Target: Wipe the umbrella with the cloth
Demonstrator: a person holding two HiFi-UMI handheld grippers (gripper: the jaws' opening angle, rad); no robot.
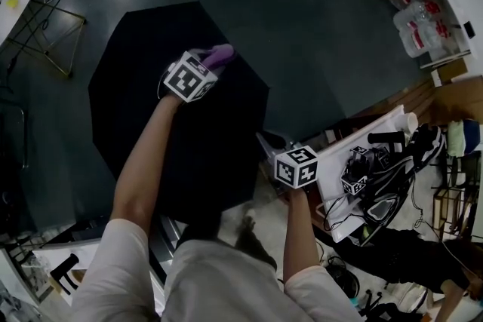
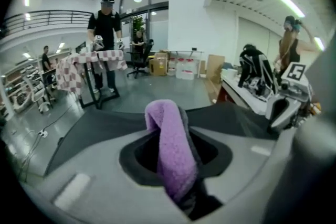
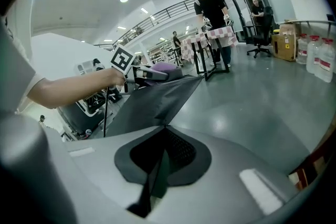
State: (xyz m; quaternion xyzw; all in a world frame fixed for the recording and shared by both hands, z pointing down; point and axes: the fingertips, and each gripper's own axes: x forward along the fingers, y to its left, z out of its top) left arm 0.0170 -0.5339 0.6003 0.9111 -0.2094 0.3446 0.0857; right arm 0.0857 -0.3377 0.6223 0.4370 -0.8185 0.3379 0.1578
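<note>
Umbrella [image 1: 136, 105], open over the floor, is held at its near rim by the right gripper's [image 1: 262, 138] closed fingers. The left gripper [image 1: 214, 61], fingers clamping the purple cloth [image 1: 223, 51], is nearer, directly over the canopy's crown.

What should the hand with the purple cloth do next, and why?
Probably press the purple cloth onto the black umbrella and drag it across: the left gripper grips it above the canopy, while the right gripper pinches the rim, steadying it.
</note>
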